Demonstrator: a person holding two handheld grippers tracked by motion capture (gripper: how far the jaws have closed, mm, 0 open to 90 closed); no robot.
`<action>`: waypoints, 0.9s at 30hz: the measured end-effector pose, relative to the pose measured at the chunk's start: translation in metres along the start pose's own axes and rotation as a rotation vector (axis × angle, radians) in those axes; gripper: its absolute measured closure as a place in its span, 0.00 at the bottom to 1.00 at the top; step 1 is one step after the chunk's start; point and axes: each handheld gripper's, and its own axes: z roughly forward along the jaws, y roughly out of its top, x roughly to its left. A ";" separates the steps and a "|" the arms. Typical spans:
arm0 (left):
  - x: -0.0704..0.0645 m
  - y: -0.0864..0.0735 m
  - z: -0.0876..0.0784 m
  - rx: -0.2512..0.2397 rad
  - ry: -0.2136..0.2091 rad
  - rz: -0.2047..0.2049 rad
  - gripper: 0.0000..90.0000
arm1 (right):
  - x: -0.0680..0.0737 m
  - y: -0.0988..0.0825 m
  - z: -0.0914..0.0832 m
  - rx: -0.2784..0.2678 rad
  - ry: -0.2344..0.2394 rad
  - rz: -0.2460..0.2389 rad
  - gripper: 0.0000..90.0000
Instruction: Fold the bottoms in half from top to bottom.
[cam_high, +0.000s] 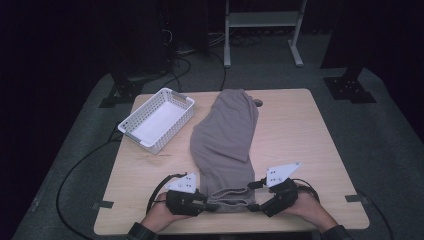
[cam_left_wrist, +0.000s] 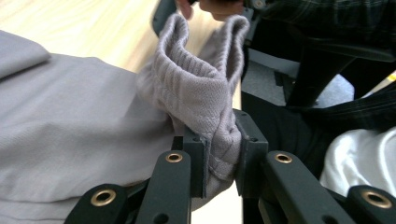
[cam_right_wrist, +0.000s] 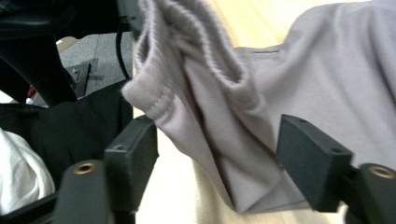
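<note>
Grey garment (cam_high: 226, 135) lies lengthwise mid-table, ribbed waistband (cam_left_wrist: 205, 93) at near edge. Soft, light, limp; likely sags. Left gripper (cam_high: 207, 205) clamps waistband; right gripper (cam_high: 255, 205) jaws apart around waistband corner. Best hold: thick band.

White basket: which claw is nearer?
Left. The left claw sits at the near table edge, below the white basket; the right claw lies farther right, across the grey garment.

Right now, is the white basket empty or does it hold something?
Empty: the high view shows the white basket with a bare floor, beside the grey garment.
</note>
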 end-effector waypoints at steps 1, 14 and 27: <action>-0.001 0.000 0.000 -0.002 -0.003 0.001 0.86 | -0.001 0.000 -0.001 0.000 -0.006 0.000 0.30; -0.005 -0.003 -0.003 0.016 -0.014 -0.008 0.86 | 0.006 0.010 0.016 0.046 0.100 -0.050 0.89; -0.049 0.000 -0.006 0.001 -0.099 0.060 0.85 | 0.051 0.005 0.000 0.082 0.341 -0.036 0.92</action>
